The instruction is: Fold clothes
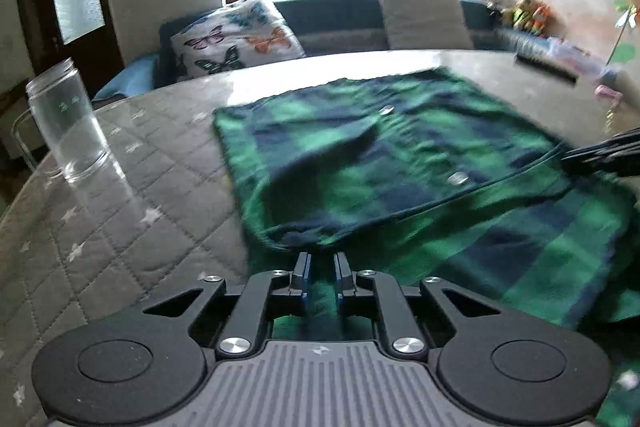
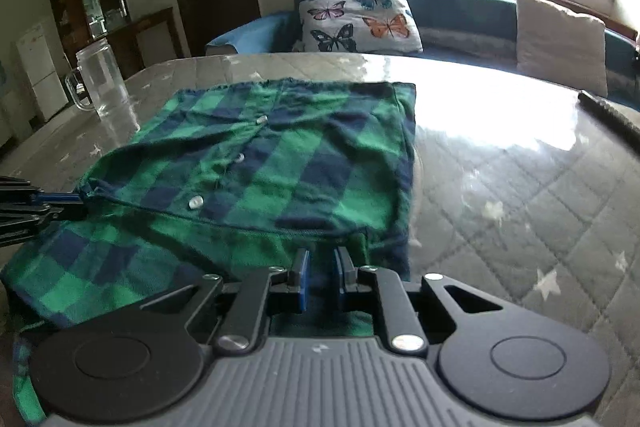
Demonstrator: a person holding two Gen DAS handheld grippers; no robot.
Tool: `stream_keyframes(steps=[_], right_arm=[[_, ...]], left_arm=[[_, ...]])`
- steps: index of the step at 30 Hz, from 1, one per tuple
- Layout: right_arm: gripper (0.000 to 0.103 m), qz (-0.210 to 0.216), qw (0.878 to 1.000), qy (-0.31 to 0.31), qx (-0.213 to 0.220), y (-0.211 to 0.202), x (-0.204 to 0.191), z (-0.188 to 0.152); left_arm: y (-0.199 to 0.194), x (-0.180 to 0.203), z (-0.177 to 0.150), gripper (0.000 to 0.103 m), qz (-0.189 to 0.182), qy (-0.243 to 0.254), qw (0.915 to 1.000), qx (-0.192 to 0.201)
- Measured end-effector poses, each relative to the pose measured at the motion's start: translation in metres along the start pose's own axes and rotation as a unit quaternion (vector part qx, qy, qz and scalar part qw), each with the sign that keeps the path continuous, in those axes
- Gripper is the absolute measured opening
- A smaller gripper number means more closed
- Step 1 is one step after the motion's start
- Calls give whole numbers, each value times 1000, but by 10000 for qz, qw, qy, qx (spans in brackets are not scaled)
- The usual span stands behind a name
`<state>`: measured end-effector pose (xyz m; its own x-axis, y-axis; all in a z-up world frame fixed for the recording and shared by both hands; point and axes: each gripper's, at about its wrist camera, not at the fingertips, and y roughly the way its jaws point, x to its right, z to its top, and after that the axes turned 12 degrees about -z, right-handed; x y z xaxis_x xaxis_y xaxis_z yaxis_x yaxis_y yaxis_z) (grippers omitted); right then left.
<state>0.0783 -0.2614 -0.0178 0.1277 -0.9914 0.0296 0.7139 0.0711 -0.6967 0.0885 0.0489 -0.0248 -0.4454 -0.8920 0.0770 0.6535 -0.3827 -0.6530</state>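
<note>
A: What lies on the grey quilted, star-printed table cover [image 1: 120,163]?

B: A green-and-navy checked button shirt [image 1: 400,163], spread flat at the centre with its near part doubled over itself. A clear glass jug with a handle [image 1: 68,123] stands apart at its left.

A: How do the jaws stand?

B: The left gripper [image 1: 322,267] has its blue-padded fingers [image 1: 305,275] parted by a narrow gap at the folded edge; whether cloth sits between them cannot be told. The right gripper [image 2: 322,263] shows the same narrow gap at the shirt's near right edge, grasp likewise uncertain.

A: Background?

B: A butterfly-print cushion [image 2: 356,15] rests on a blue sofa [image 2: 460,11].
</note>
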Motion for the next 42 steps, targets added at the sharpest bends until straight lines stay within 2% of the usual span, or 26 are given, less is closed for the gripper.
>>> stream_keyframes(steps=[4,9,12,16,21,26,31,35,38,42], right_arm=[[19,94,9997,-207,32,-17,-1,-8],[20,242,9983,-528,7,-40,-7,-27],[30,176,9976,-663,56,-50,-10,-36],[30,225,9975,-664,-1,-56,-10,-49],[30,208,9965,-807,38,-66,-12,-56],[31,378,9955,-819,291,-70,-24,-40],[35,732,9916,-1016,336,-56,-53,-32],[35,896,9888,-1171,240,-48,-68,-35],[37,882,9884,-1227,174,-47,-67,-42],[40,823,9921,-929,184,-54,-48,-46]], left_arm=[[1,-3,-3,13,66,41,10000,-36],[-17,12,-6,14,6,227,9997,80],[-29,30,-11,14,-153,488,9986,149],[-34,48,-26,16,-275,795,9964,66],[-35,51,-45,16,-193,931,9953,-172],[-45,54,-33,16,-142,911,9957,59],[-36,75,-19,16,-503,946,9939,269],[-16,93,-22,16,-789,1094,9908,95],[-7,100,-29,14,-853,1237,9886,-28],[-8,97,-34,15,-882,1217,9886,-31]])
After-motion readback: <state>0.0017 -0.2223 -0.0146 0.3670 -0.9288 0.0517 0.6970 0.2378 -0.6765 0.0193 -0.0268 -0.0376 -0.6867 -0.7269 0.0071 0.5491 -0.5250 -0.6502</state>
